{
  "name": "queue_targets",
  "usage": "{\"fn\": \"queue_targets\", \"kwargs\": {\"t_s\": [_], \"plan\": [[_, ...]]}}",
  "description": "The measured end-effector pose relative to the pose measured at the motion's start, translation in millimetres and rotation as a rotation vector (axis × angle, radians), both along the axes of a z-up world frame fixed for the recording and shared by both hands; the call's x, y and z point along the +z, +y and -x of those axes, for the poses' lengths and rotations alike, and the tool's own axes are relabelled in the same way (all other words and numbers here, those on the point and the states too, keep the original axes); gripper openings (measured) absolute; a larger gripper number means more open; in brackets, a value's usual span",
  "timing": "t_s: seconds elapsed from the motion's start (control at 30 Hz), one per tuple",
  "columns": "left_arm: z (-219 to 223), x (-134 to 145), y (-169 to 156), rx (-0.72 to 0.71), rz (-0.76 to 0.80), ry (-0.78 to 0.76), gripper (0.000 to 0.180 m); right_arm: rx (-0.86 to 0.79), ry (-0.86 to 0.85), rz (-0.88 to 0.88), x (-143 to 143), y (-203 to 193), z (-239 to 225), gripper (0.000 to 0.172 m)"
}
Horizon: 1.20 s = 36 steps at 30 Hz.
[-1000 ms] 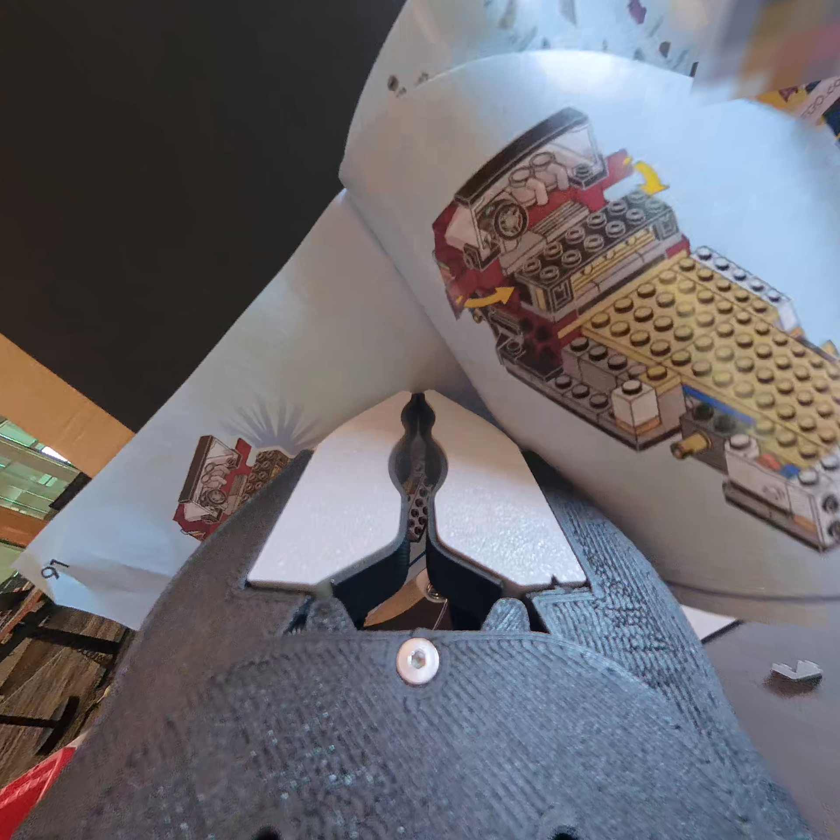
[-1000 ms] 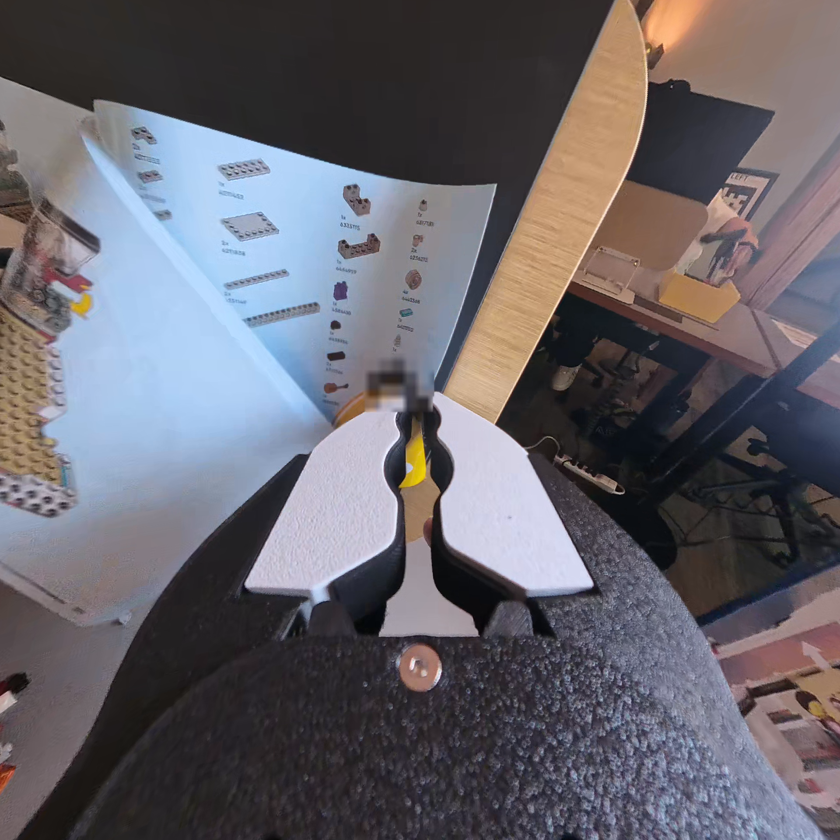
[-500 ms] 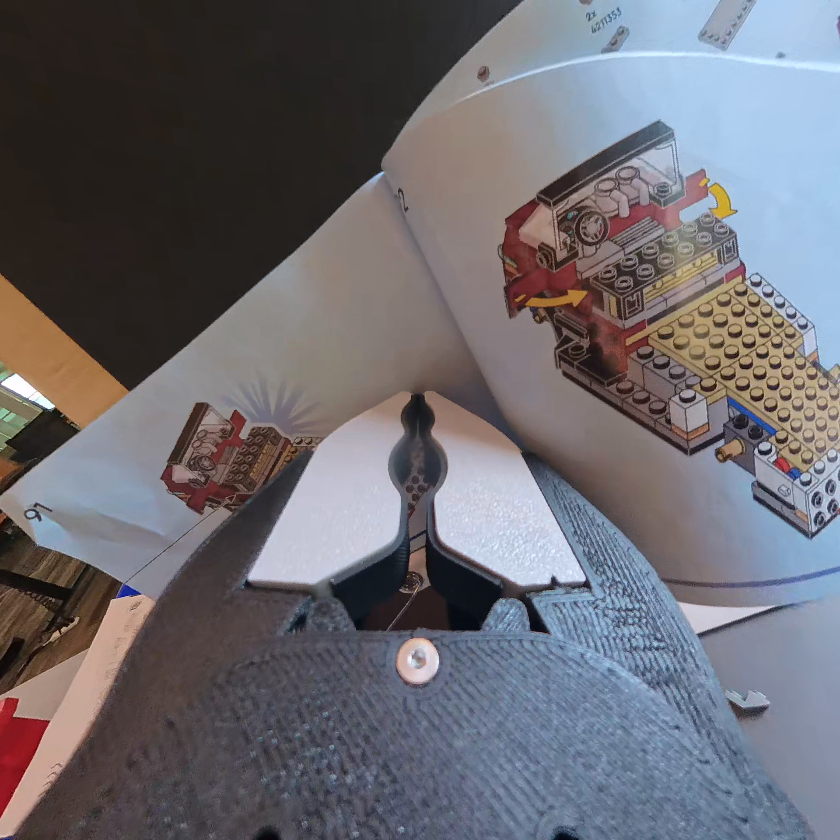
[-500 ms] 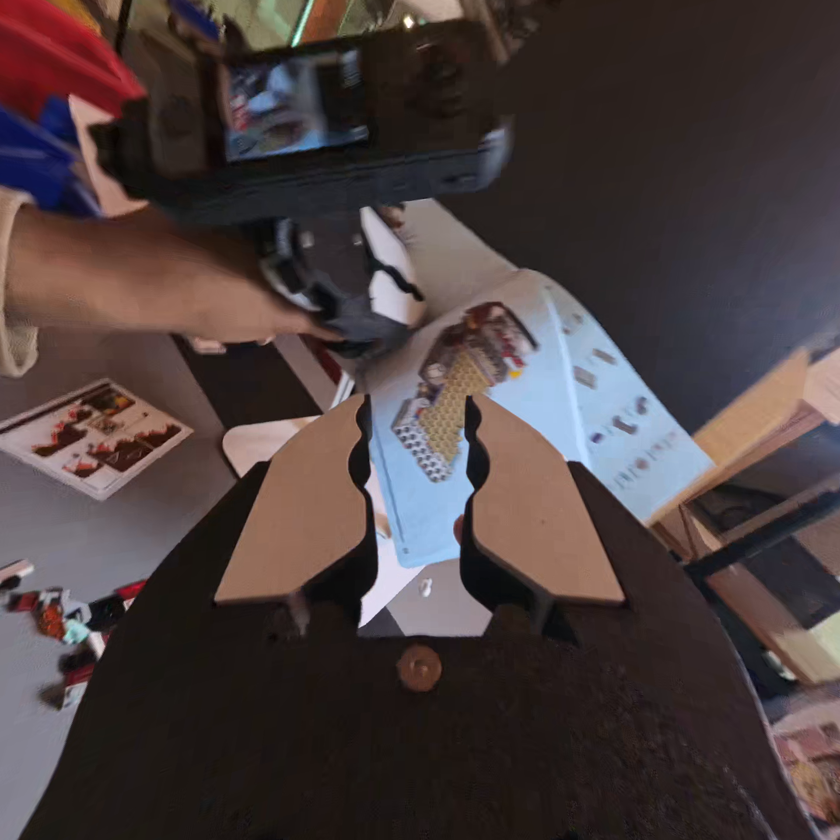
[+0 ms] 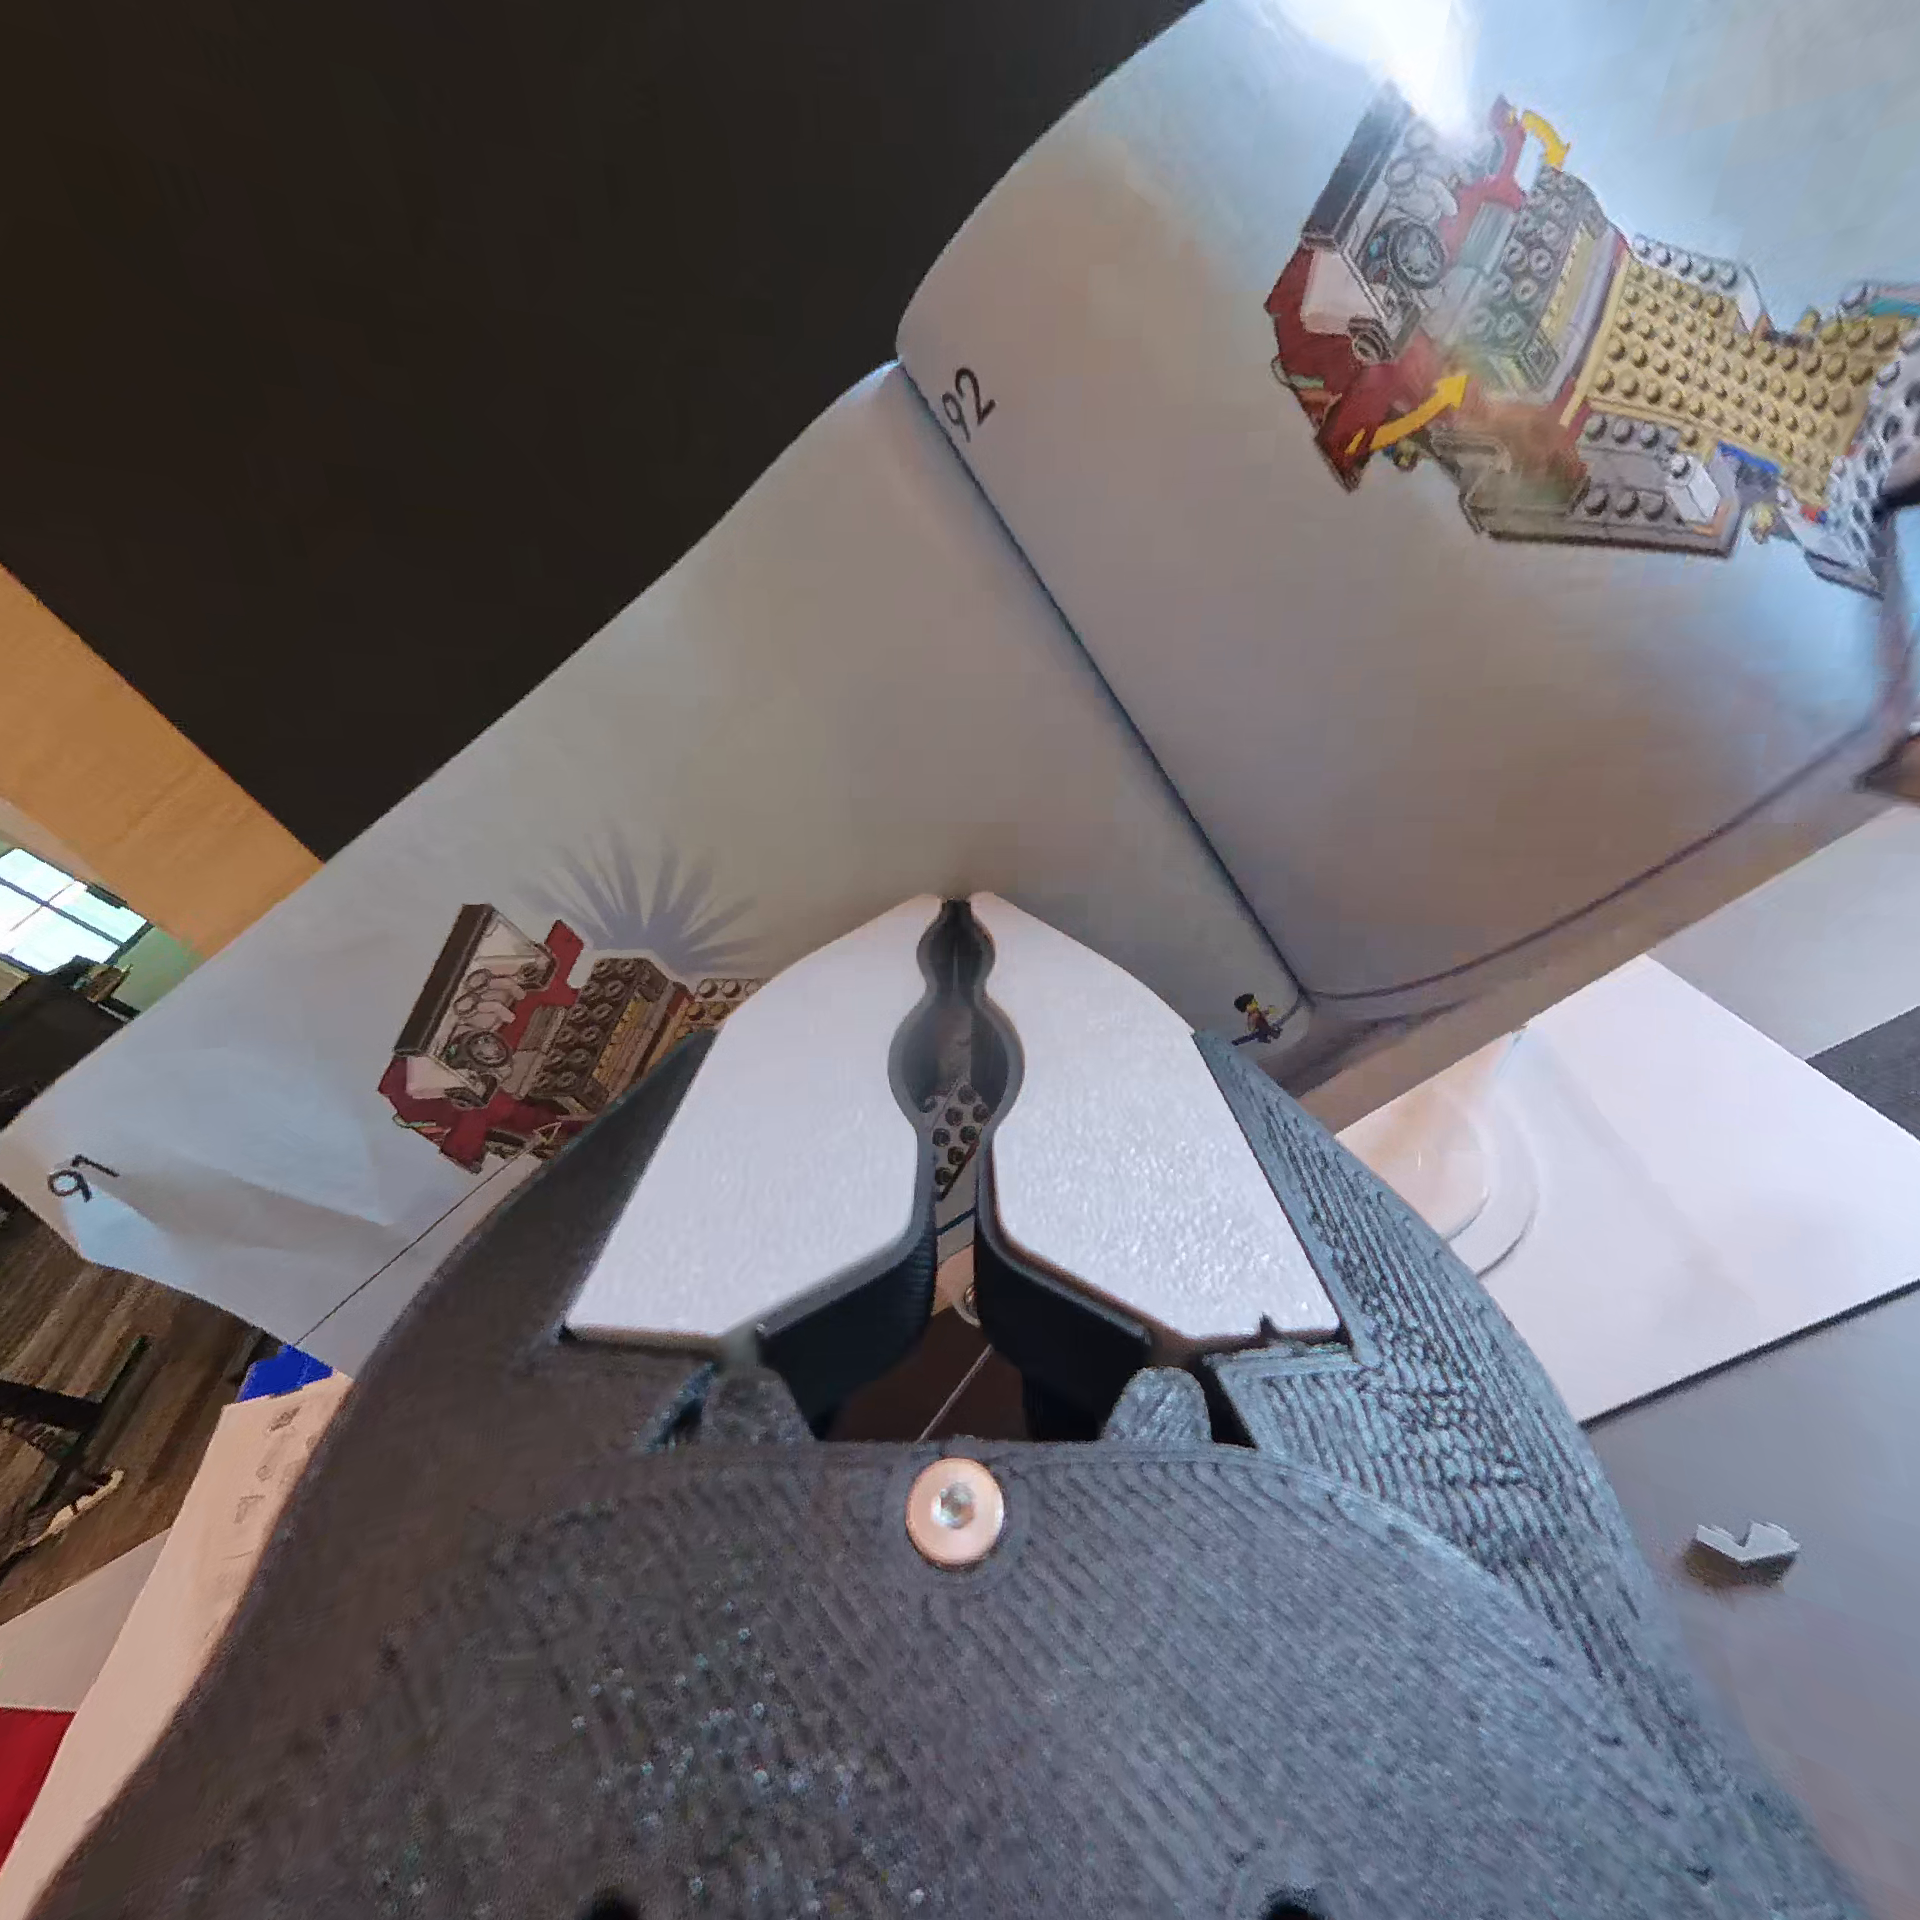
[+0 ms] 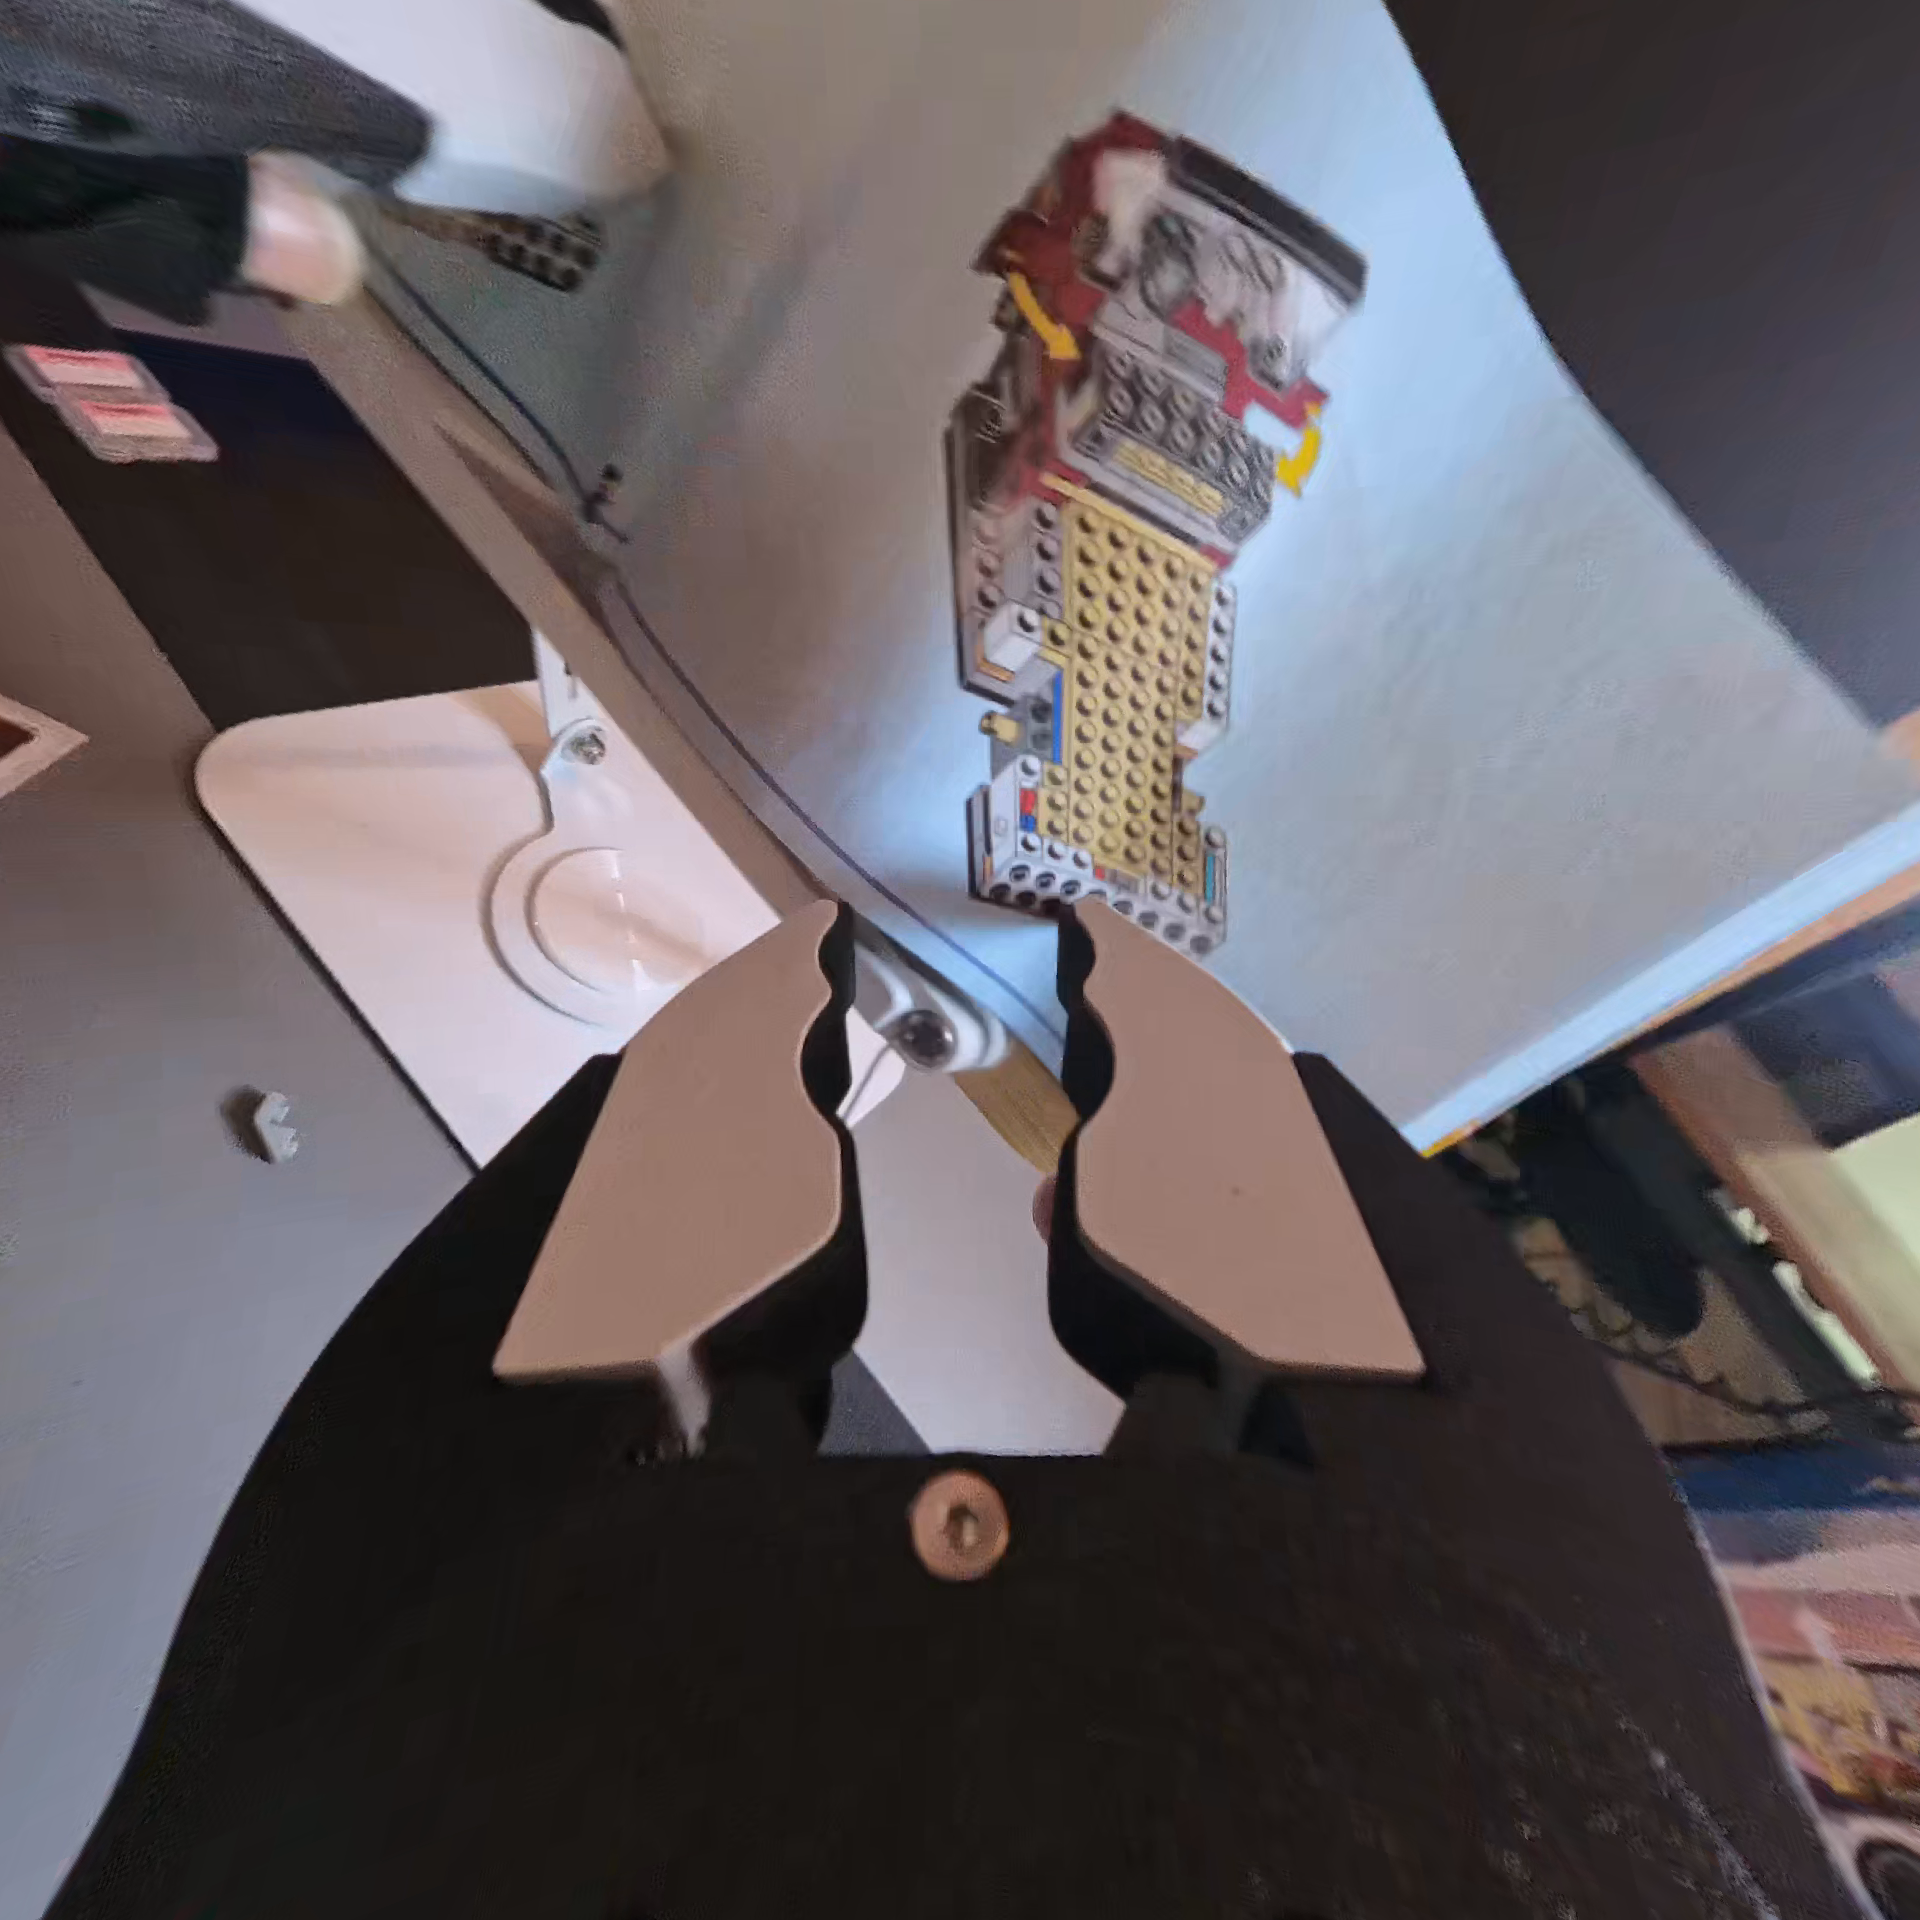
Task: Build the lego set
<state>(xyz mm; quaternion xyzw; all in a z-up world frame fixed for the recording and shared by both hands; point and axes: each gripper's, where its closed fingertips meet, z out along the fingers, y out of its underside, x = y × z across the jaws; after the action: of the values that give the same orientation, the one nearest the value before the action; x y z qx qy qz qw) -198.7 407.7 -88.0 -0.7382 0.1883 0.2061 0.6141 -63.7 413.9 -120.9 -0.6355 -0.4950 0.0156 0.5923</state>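
Booklet page pinched by left claw, right claw agape

Right gripper: a second ago nearly closed on page edge of booklet; now jaws stand apart, nothing between pads. Right wrist view swung from parts-list page, upper left of frame, to brick-model page at centre; white stand base now at left. In left wrist view, booklet page with model drawing shifted toward upper right, blurred; stand base now visible at right.
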Motion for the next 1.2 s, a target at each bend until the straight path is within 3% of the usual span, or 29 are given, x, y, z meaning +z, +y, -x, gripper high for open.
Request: {"fn": "queue_targets", "kwargs": {"t_s": [0.1, 0.2, 0.4, 0.53, 0.7, 0.83, 1.0, 1.1, 1.2], "plan": [[3.3, 0.6, -0.6, 0.008, -0.016, 0.096, 0.0, 0.005, 0.08, 0.178, 0.0, 14.8, -11.5, 0.001], [1.3, 1.4, -3.6, 0.007, -0.01, 0.101, 0.0, 0.023, 0.203, 0.359, 0.5, 15.6, -11.6, 0.0], [-23.6, 14.0, -14.1, -0.089, -0.025, -0.067, 0.0, -0.042, 0.178, 0.266, -0.2, 15.5, -11.8, 0.0], [-62.6, 12.5, -17.3, -0.267, 0.018, -0.208, 0.0, -0.053, 0.183, 0.269, -0.2, 15.2, -11.9, 0.0], [-59.5, -5.9, 4.1, -0.219, 0.088, -0.198, 0.0, -0.063, 0.207, 0.275, -0.1, 16.5, -15.8, 0.0], [-59.6, -11.0, 8.7, -0.168, 0.133, -0.126, 0.0, -0.035, 0.253, 0.25, 10.9, 13.0, -16.6, 0.019], [-61.1, -12.4, 9.5, -0.143, 0.149, -0.093, 0.0, -0.094, 0.31, -0.043, 71.4, 24.6, -28.4, 0.061], [-61.2, -12.2, 8.5, -0.165, 0.15, -0.12, 0.0, -0.154, 0.193, -0.111, 76.5, 44.4, -32.3, 0.083], [-60.3, -13.2, 8.9, -0.17, 0.153, -0.132, 0.0, -0.174, 0.121, -0.156, 74.2, 53.6, -31.4, 0.088]]}}
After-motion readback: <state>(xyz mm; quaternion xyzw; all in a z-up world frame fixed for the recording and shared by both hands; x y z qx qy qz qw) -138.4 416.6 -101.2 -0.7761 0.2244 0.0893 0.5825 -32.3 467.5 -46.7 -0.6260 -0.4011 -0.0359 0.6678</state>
